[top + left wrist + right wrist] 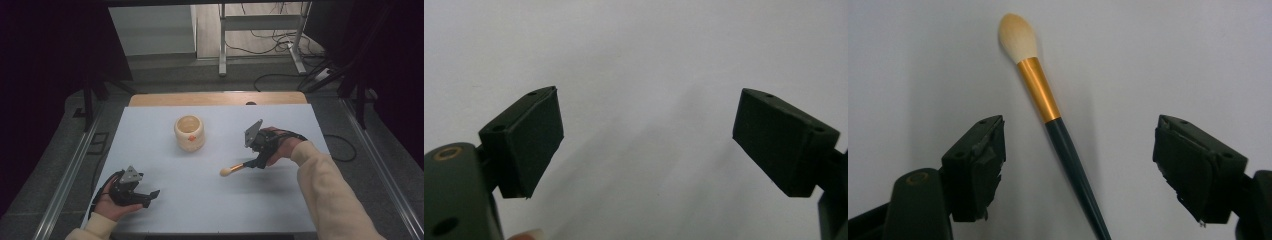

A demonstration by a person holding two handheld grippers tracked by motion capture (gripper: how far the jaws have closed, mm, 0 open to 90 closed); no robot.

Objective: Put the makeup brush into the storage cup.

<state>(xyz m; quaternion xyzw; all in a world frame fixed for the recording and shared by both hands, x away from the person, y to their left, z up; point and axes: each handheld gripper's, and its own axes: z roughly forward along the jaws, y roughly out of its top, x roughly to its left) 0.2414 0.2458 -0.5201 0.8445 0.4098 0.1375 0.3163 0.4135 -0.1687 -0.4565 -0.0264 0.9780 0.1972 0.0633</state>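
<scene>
while both tongs gape, the right tongs (pixel 1078 170) straddle an unmarked brush (pixel 1048 105); left tongs (pixel 646 142) empty.

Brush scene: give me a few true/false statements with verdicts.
1. The right gripper is shut on the brush. False: its fingers stand wide apart either side of the handle.
2. The brush lies flat on the table. True.
3. The brush stands inside the cream jar. False: it lies apart from the jar, near the right gripper.
4. The left gripper is open, with nothing between its fingers. True.
</scene>
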